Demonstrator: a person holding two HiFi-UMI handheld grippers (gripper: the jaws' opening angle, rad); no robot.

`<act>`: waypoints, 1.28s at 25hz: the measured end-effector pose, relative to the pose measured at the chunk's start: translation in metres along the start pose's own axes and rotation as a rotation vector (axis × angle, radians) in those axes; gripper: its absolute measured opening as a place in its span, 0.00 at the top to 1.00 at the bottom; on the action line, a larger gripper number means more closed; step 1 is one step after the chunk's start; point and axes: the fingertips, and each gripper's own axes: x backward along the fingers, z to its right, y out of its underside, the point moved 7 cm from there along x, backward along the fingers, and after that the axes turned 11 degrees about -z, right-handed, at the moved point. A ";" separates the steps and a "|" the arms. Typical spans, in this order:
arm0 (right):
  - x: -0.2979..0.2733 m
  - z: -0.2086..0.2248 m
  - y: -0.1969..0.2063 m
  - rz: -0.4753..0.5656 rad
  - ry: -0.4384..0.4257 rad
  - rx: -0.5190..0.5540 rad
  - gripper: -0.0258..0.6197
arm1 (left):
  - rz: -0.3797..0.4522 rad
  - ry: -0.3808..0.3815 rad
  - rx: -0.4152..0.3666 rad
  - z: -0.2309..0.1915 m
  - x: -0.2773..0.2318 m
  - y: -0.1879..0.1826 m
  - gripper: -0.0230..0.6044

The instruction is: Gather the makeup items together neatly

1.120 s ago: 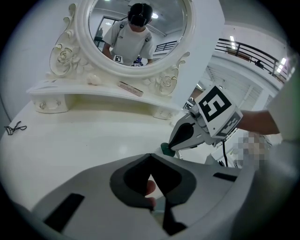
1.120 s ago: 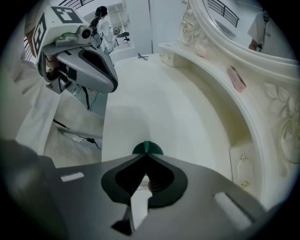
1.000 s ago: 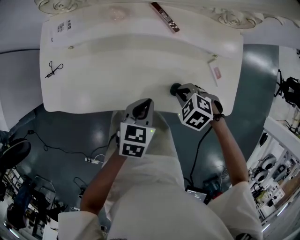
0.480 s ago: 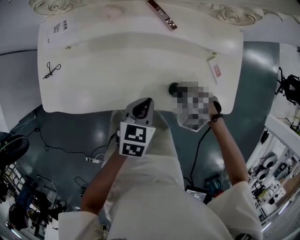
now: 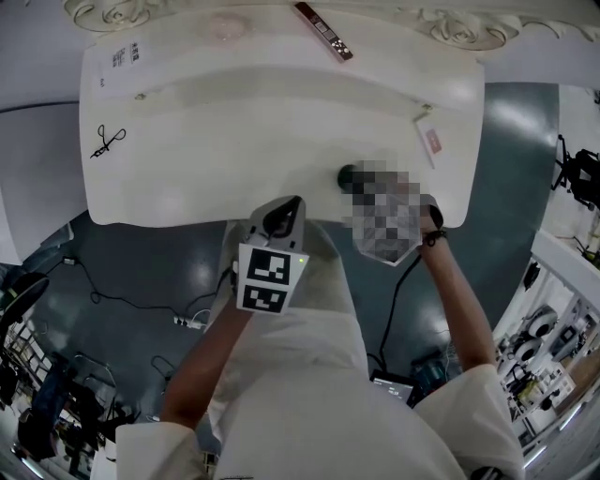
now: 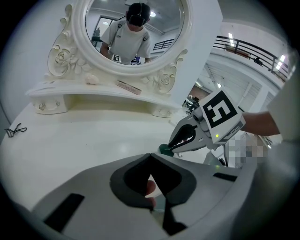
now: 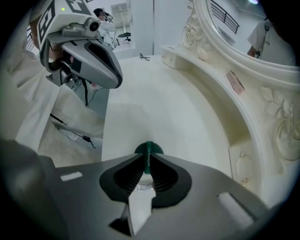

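A dark green round-capped makeup item rests at the front right of the white vanity top. It sits between the jaws of my right gripper, which are opening while the pads still touch it. From the head view the item pokes out left of that gripper. My left gripper is shut and hovers just off the table's front edge. A small pinkish shape that I cannot identify shows behind its jaws. A brown palette strip and a pale pink round item lie on the raised back shelf.
A black clip lies at the table's far left. A pink card sits near the right end. An ornate oval mirror stands behind the shelf. Cables run over the floor at my left.
The right gripper and the green item have shifted very slightly left. The left gripper holds its place.
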 end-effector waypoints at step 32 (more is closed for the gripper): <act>0.007 -0.003 0.020 -0.005 0.021 -0.014 0.89 | 0.012 -0.007 -0.012 0.006 0.005 -0.003 0.97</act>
